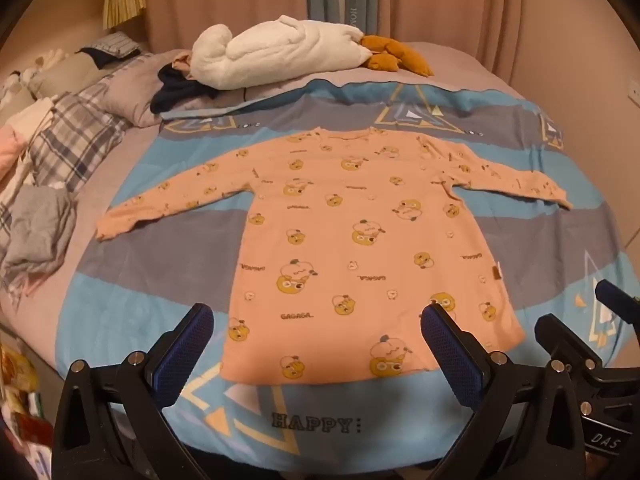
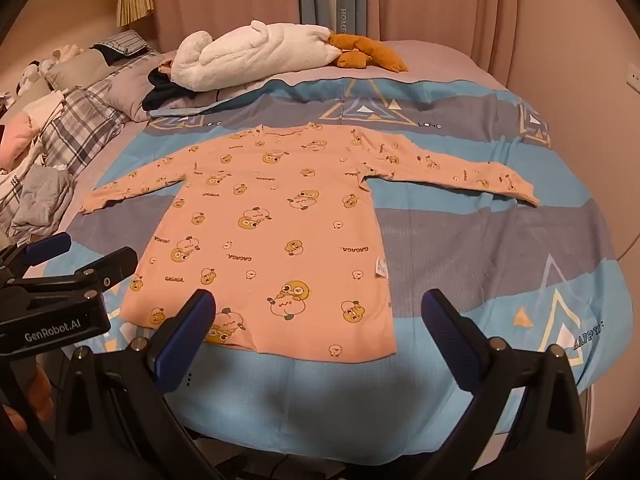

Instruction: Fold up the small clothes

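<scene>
The pink shirt (image 1: 360, 240) lay flat, sleeves spread, on the blue quilt (image 1: 160, 320) at the near end, while the left gripper (image 1: 318, 320) and right gripper (image 2: 320, 308) hovered beside each other, jaws wide apart, holding nothing.

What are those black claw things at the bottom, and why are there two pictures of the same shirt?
Those claws are two grabbers that a person holds, one in each hand. Each has a small camera looking along its fingers, so you get two pictures: one from the left gripper, one from the right gripper. Both are open and hold nothing. On the bed lies a blue blanket, and on it a pink shirt spread flat, sleeves out, waiting to be folded. Behind it is a white plush toy.
</scene>
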Demonstrator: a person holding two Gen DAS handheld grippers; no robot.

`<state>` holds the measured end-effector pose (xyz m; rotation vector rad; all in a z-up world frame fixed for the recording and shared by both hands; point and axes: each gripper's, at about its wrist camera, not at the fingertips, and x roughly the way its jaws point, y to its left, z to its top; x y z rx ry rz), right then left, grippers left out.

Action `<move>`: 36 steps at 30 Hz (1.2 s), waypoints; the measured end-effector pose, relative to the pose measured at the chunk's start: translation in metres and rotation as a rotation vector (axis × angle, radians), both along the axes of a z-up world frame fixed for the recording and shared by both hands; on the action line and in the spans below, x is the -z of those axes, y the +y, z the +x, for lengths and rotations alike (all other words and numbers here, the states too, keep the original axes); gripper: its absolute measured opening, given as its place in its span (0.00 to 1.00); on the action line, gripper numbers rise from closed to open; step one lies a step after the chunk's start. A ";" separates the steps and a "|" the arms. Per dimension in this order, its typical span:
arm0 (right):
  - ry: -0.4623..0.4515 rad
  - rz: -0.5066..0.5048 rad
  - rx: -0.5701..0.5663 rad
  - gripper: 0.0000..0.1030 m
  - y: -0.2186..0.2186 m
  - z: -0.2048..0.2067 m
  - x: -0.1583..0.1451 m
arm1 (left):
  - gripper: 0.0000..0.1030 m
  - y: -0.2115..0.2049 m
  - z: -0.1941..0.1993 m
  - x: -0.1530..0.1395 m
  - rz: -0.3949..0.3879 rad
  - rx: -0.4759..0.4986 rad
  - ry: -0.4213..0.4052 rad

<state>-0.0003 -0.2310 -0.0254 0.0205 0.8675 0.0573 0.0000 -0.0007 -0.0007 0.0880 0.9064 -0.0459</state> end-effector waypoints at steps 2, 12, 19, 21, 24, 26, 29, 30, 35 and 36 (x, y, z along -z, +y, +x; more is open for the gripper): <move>-0.007 -0.001 -0.003 1.00 0.001 -0.001 0.000 | 0.99 -0.002 0.000 0.001 0.011 -0.010 0.002; -0.011 0.014 -0.035 1.00 0.005 0.000 -0.004 | 0.99 0.014 0.001 0.003 -0.036 -0.037 0.022; -0.004 0.034 -0.026 1.00 0.006 0.004 0.001 | 0.99 0.019 -0.002 0.003 -0.031 -0.054 0.018; 0.001 0.035 -0.027 1.00 0.005 0.003 0.003 | 0.99 0.019 -0.003 0.003 -0.028 -0.058 0.019; 0.011 0.037 -0.022 1.00 0.003 0.003 0.006 | 0.99 0.018 -0.003 0.004 -0.027 -0.058 0.019; 0.015 0.042 -0.020 1.00 0.001 0.004 0.006 | 0.99 0.018 -0.003 0.003 -0.025 -0.059 0.020; 0.014 0.043 -0.019 1.00 0.000 0.004 0.006 | 0.99 0.019 -0.003 0.004 -0.026 -0.057 0.024; 0.014 0.041 -0.020 1.00 0.000 0.004 0.005 | 0.99 0.019 -0.003 0.005 -0.028 -0.057 0.028; 0.015 0.029 -0.026 1.00 0.001 0.005 0.005 | 0.99 0.020 -0.001 0.007 -0.028 -0.055 0.037; 0.015 0.028 -0.027 1.00 0.001 0.005 0.005 | 0.99 0.020 -0.001 0.007 -0.029 -0.055 0.038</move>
